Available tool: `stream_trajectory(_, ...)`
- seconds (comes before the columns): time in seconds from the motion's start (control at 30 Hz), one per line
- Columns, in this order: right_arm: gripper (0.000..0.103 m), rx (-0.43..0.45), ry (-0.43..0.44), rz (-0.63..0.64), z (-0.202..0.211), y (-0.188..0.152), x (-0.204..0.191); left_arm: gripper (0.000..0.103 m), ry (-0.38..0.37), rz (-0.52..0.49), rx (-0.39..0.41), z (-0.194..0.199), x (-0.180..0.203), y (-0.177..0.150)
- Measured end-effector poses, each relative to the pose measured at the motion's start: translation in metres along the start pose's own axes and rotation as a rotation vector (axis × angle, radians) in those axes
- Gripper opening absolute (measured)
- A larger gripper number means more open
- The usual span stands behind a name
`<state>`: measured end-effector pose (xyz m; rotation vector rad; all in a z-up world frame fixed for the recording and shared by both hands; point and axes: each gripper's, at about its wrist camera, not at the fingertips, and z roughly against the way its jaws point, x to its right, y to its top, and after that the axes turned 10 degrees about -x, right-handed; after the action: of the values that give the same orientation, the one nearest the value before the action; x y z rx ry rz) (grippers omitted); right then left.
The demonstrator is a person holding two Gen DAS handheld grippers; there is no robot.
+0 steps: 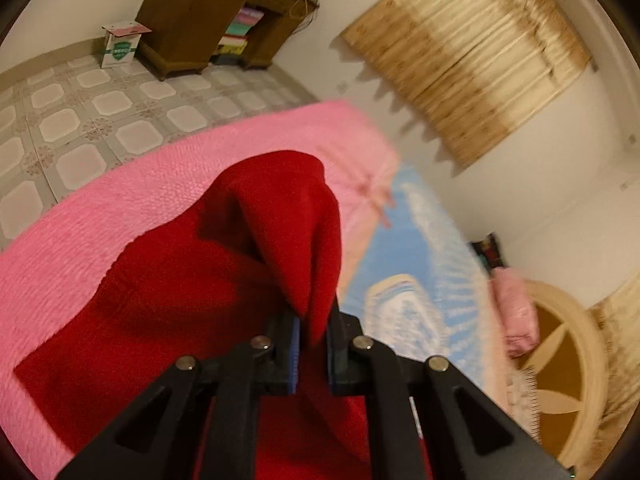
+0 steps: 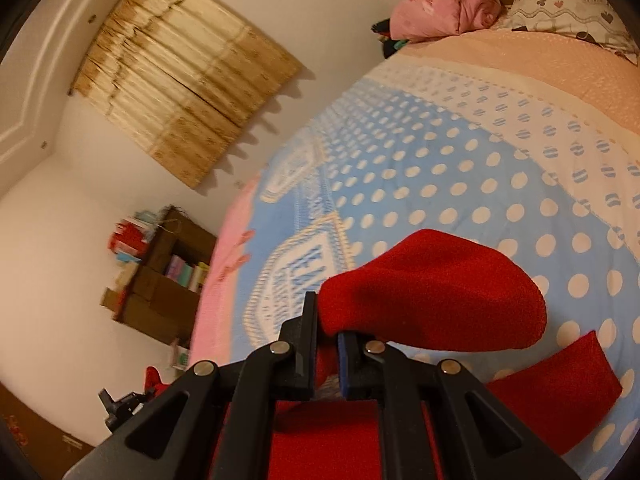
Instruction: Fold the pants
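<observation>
Left gripper point(image 1: 312, 344): jaws were clamped on a bunched fold of the red pants point(image 1: 180, 300). The cloth rose in a peak from between the blue pads and draped down and to the left, over a pink blanket point(image 1: 120, 208) on the bed. The lower stretch of the pants lay flat on that blanket. To the right of the pinched fold, a blue sheet point(image 1: 400, 264) with white pattern showed.

Right gripper point(image 2: 328, 344): jaws were closed on another part of the pants point(image 2: 432, 292). The red cloth bulged out from the pinch up and to the right in a rounded hump, raised off the blue polka-dot sheet point(image 2: 440, 168). A separate strip of the same red cloth lay lower right, on the sheet, and more red cloth sat beneath the gripper's arms.

Surroundings, right view: a pink pillow point(image 2: 444, 8) and a patterned pillow point(image 2: 572, 16) at the far end of the bed; a tan curtain point(image 2: 184, 76) on the wall; a brown shelf unit point(image 2: 168, 276) by the wall. Left view: tiled floor point(image 1: 100, 120), a brown cabinet point(image 1: 208, 12), a small white box point(image 1: 120, 42) beside it.

Both views were slightly blurred.
</observation>
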<state>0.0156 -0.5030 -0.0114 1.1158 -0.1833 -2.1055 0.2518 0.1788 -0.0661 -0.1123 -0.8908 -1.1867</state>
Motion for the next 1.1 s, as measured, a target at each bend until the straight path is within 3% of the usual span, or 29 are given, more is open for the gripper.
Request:
stream_trajectory(0.13,0.008,0.009,0.039,-0.005,0.027,-0.018,0.013,0.01,-0.012,0.01,0.019,0.04,-0.023,-0.032)
stream_trajectory(0.27,0.008,-0.014,0.019,-0.07,0.044,-0.054,0.056,0.01,0.062,0.032,-0.019,0.047,-0.059,-0.072)
stream_trajectory(0.5,0.008,-0.148,-0.135,-0.17,0.017,-0.118,0.129,0.01,0.234,0.117,-0.107,0.01,-0.111,-0.131)
stream_trajectory(0.67,0.008,-0.183,-0.241,-0.188,0.007,-0.127,0.141,0.01,0.263,0.127,-0.128,-0.002,-0.119,-0.141)
stream_trajectory(0.77,0.008,-0.186,-0.251,-0.136,0.002,-0.114,0.124,0.01,0.259,0.128,-0.128,-0.003,-0.118,-0.138)
stream_trajectory(0.87,0.008,-0.155,-0.205,-0.055,0.002,-0.085,0.086,0.01,0.267,0.125,-0.125,-0.004,-0.116,-0.136)
stream_trajectory(1.0,0.008,-0.052,-0.074,0.079,0.03,-0.052,0.03,0.01,0.251,0.142,-0.108,-0.003,-0.115,-0.133)
stream_trajectory(1.1,0.008,0.018,-0.05,0.171,0.053,-0.05,0.014,0.01,0.231,0.152,-0.099,-0.001,-0.12,-0.142)
